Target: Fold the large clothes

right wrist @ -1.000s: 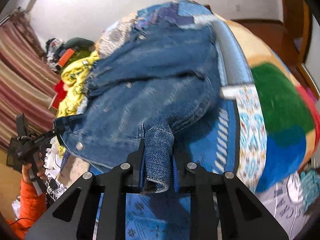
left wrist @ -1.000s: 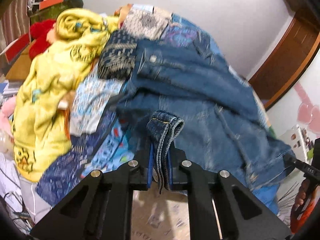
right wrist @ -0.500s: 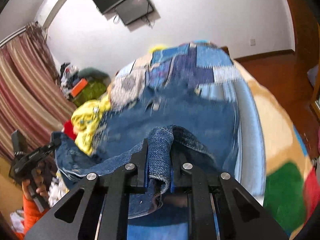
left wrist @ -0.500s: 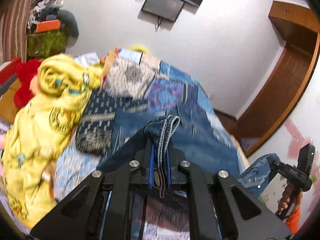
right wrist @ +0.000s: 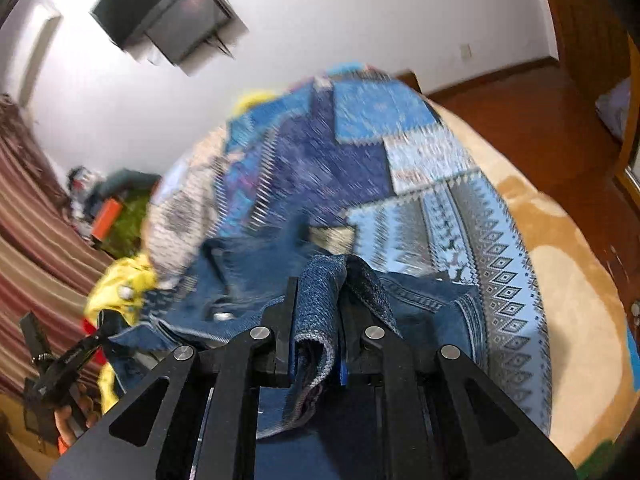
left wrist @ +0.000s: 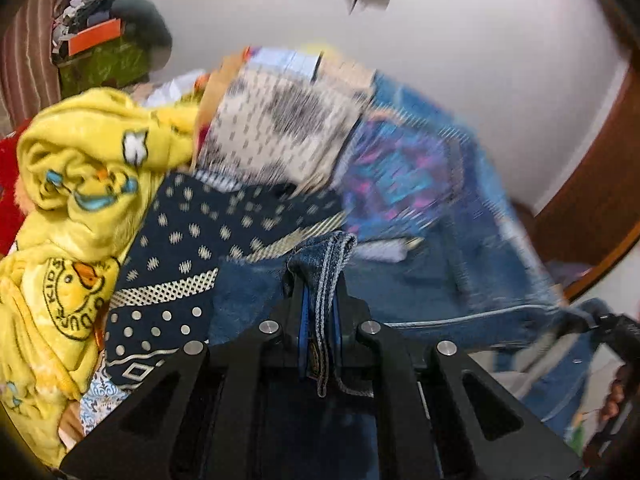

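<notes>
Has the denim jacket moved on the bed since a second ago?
Yes. The denim jacket, then spread across the patchwork quilt, has been drawn toward the camera, baring the quilt's far patches. Left gripper and right gripper stay clamped on it.

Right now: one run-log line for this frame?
left gripper: shut on denim jacket | right gripper: shut on denim jacket | over patchwork bedspread

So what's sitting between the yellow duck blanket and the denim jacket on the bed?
In the left wrist view, a navy dotted cloth lies between the yellow duck blanket and the denim jacket, on the patchwork bedspread.
</notes>
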Motion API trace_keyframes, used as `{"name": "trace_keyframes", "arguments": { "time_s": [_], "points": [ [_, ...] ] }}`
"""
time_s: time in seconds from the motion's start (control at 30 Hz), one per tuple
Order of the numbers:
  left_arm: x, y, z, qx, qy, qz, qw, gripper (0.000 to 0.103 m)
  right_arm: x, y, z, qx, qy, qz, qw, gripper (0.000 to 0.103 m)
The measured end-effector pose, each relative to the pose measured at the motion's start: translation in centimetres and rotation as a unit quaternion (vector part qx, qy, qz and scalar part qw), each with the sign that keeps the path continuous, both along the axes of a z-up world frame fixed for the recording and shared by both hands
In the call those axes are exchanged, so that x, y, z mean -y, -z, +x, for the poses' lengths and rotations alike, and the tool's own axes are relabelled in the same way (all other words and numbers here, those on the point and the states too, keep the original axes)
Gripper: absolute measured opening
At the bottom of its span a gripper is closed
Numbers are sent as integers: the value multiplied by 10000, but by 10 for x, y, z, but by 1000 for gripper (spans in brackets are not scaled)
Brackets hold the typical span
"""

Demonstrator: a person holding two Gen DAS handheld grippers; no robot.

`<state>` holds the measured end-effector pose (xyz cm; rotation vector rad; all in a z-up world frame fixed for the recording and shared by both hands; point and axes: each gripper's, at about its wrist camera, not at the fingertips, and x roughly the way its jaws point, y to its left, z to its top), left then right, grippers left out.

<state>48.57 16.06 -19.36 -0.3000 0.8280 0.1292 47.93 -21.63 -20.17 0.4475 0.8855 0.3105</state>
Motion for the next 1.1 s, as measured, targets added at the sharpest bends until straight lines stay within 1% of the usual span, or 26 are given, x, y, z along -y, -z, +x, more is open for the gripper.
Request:
{"name": "trace_keyframes", "arguments": {
  "time_s": [0.07,0.13,0.23,0.27,0.3,0.33,0.37,0.4,0.43,0.5,0.53,0.63,0.73,0.8,0.83,0.9,0.97,1.03,1.1],
  "points": [
    [-1,17,12,-215,-11,104,9997,12,5,11,8,-215,-40,0,9998,19],
    [0,24,18,-314,31,213,9993,14,14,21,10,-455,-126,152,9988,20],
    [5,17,20,-400,161,404,9983,20,23,18,9,-630,-231,229,9975,23],
    [7,11,20,-420,211,473,9978,25,25,13,8,-614,-243,152,9977,26],
    [8,5,20,-406,220,563,9973,31,29,4,3,-486,-66,-136,9987,31],
    [8,-4,17,-345,213,696,9968,35,34,-9,-2,-277,228,-515,9980,43],
    [9,-11,16,-299,189,764,9964,44,38,-18,-5,-103,417,-734,9964,56],
    [8,-20,12,-228,148,820,9963,53,45,-30,-11,86,546,-842,9949,62],
    [7,-29,8,-112,128,845,9963,55,50,-40,-18,209,547,-812,9950,67],
    [7,-47,-5,93,151,840,9963,63,53,-54,-29,297,397,-722,9962,67],
    [7,-52,-9,109,192,834,9963,65,52,-62,-38,354,288,-768,9960,68],
    [14,-58,-25,4,467,863,9952,67,37,-71,-59,521,51,-1132,9922,74],
    [28,-52,-43,-227,839,1024,9909,70,15,-67,-77,575,-363,-1343,9886,77],
    [40,-42,-54,-370,1090,1103,9872,74,-1,-58,-91,592,-669,-1428,9857,82],
    [46,-36,-57,-448,1208,1135,9852,75,-7,-53,-94,571,-772,-1448,9848,85],
    [58,-21,-63,-599,1432,1173,9809,76,-24,-37,-100,436,-1022,-1570,9813,85],
    [70,-4,-64,-758,1594,1199,9770,77,-38,-22,-98,303,-1272,-1686,9770,85],
    [76,10,-61,-890,1664,1190,9748,77,-55,-7,-94,166,-1495,-1832,9715,85],
    [82,25,-54,-1022,1714,1184,9727,77,-67,2,-89,54,-1613,-1895,9685,85]
  ]
}}
